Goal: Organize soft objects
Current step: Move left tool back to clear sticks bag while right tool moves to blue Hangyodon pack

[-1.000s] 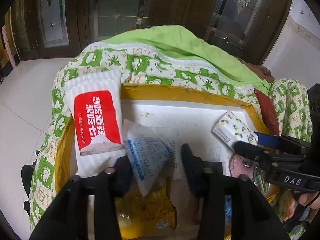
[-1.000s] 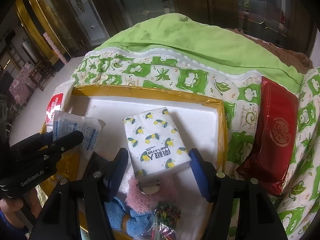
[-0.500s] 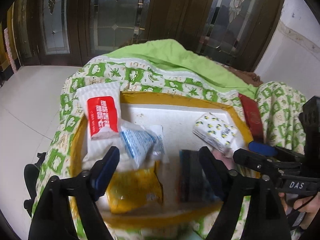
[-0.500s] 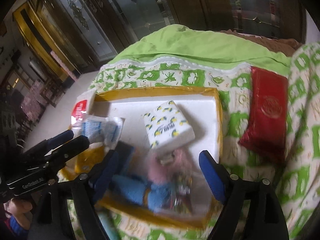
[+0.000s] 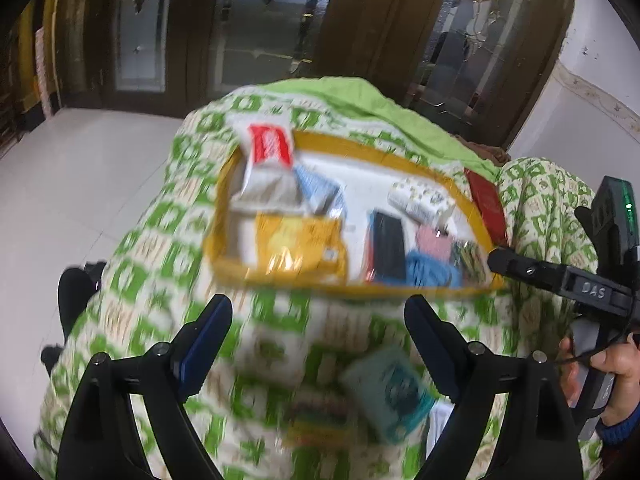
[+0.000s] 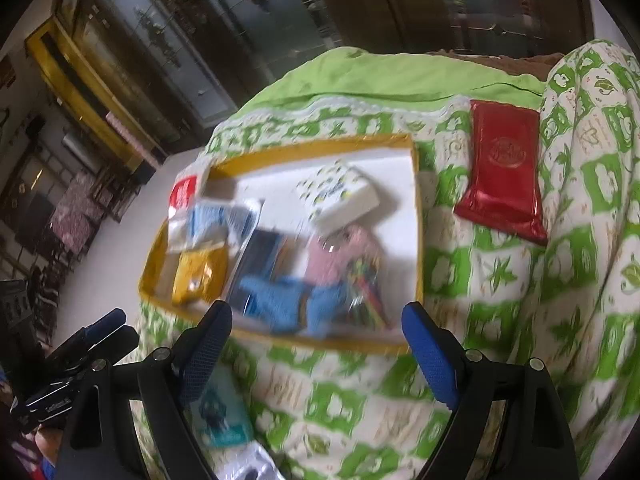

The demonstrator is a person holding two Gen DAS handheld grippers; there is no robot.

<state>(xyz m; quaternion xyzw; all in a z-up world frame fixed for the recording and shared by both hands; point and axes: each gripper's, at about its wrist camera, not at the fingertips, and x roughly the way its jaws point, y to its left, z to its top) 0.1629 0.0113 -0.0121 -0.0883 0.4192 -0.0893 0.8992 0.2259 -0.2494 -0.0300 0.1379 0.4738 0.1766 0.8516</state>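
Observation:
A yellow-rimmed white tray (image 5: 440,178) (image 6: 418,240) lies on a green-and-white quilt. It holds a red-label wet-wipe pack (image 5: 269,148), a blue-print sachet (image 5: 318,192), a yellow packet (image 5: 300,246) (image 6: 200,276), a dark pack (image 5: 386,246), a lemon-print tissue pack (image 5: 420,200) (image 6: 340,196), a pink plush (image 6: 340,256) and a blue plush (image 6: 288,306). My left gripper (image 5: 318,324) is open and empty, pulled back from the tray. My right gripper (image 6: 318,330) is open and empty at the tray's near rim; it also shows in the left wrist view (image 5: 520,268).
A red foil pack (image 6: 502,178) lies on the quilt right of the tray. A teal pack (image 5: 386,392) (image 6: 218,412) and a striped item (image 5: 320,420) lie on the quilt near me. Dark wooden doors stand behind; white floor lies left.
Both grippers have drawn back and up from the tray, so the whole tray now shows. The view is motion-blurred. Both stay open and empty.

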